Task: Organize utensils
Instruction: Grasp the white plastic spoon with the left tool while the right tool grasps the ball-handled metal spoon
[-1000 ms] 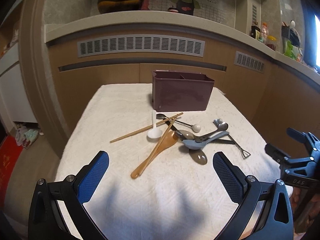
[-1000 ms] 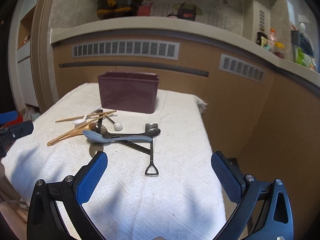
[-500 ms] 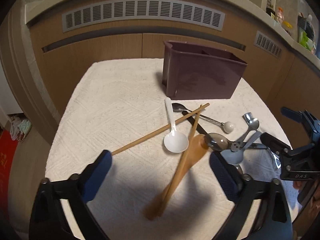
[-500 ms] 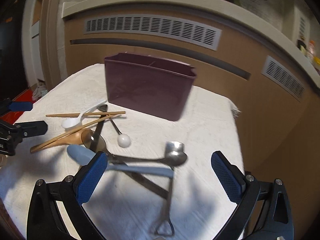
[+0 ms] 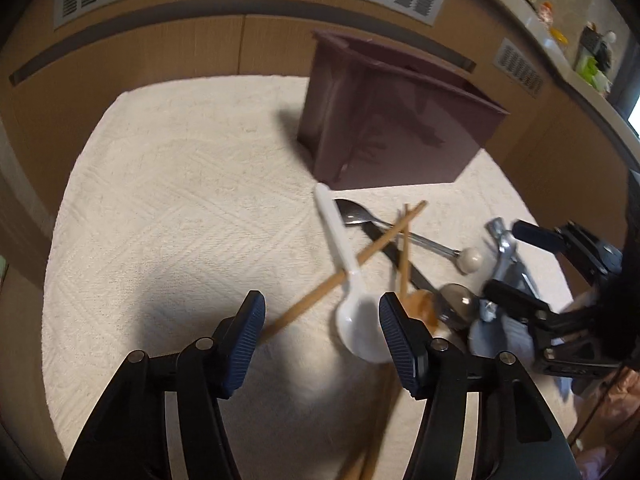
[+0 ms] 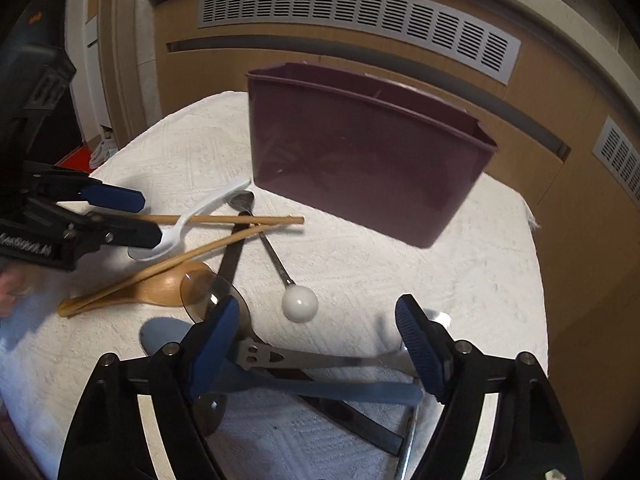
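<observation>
The desk (image 5: 160, 208) wore a white cloth with a quilted, diamond-stitched weave, and the utensils lay in a loose heap toward its right half. The left claw (image 5: 322, 338) hung low over the heap's left edge, its ribbed blue pads having just been closing yet standing apart, nothing pressed; one pale wooden chopstick (image 5: 320, 292) ran between them, slanting from near left up to far right. Over it lay a glossy white plastic spoon (image 5: 344, 264), its round bowl near, beside the right pad, its long handle pointing away toward the container. A second chopstick (image 5: 404, 256) ran almost straight near-to-far, and under it sat an amber wooden spoon (image 6: 160, 288), bowl to the right. Behind the heap stood the container (image 5: 392, 128), a smooth plum-coloured plastic box, rectangular, open-topped with an inner divider. A thin steel spoon with a white ball end (image 6: 300, 303) lay with its bowl near the box and the ball toward the near right. The right claw (image 6: 316, 350) was down over the heap's right side, jaws likewise just closing but parted, straddling a flat steel handle (image 6: 320, 359) and a matte blue spoon (image 6: 340, 390), both lying left to right, though whether the pads touched them I could not tell.
</observation>
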`<action>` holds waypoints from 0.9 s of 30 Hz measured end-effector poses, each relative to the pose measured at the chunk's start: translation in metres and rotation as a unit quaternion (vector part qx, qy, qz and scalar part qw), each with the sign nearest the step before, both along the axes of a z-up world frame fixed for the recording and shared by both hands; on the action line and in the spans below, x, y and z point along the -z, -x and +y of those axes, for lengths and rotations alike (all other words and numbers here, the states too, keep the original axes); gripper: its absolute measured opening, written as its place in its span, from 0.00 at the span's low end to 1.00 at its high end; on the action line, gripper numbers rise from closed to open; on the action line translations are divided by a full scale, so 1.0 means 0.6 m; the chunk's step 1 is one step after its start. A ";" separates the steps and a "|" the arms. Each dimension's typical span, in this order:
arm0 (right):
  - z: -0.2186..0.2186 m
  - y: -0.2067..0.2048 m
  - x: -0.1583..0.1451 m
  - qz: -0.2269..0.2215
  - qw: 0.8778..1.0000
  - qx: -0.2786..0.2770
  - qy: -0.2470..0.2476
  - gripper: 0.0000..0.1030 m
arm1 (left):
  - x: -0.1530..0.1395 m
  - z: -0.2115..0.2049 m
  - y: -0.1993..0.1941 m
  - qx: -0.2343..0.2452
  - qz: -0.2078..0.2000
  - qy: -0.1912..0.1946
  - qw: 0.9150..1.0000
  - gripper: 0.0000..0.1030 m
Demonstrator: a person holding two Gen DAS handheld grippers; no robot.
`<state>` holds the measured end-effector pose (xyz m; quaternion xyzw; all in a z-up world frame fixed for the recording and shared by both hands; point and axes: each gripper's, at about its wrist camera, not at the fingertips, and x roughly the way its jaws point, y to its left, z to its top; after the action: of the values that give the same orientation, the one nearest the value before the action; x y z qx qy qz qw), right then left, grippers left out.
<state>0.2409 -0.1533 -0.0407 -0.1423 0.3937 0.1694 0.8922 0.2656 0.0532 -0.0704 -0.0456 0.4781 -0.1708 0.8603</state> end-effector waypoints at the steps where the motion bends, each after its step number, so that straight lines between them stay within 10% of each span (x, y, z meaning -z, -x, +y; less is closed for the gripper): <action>1: -0.006 0.000 0.002 0.004 1.000 0.003 -0.001 0.62 | 0.004 0.002 -0.002 -0.004 0.004 0.007 1.000 0.58; 12: 0.030 -0.033 0.000 0.062 0.996 -0.033 -0.062 0.39 | -0.002 -0.031 0.074 0.021 0.050 0.068 0.996 0.58; 19: 0.080 -0.059 0.011 0.128 0.984 -0.037 -0.119 0.37 | -0.029 0.014 0.096 -0.063 -0.037 -0.022 0.997 0.58; 24: 0.123 -0.079 0.028 0.127 0.986 -0.018 -0.103 0.37 | -0.038 0.064 0.100 -0.108 -0.038 0.001 0.993 0.60; 27: 0.134 -0.078 0.025 0.117 0.989 -0.029 -0.086 0.10 | -0.033 0.069 0.097 -0.101 -0.027 0.016 0.994 0.60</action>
<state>0.2875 -0.0728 -0.0558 -0.0556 0.4748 0.2441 0.8437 0.2076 0.0943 -0.0506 -0.1034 0.4451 -0.0917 0.8847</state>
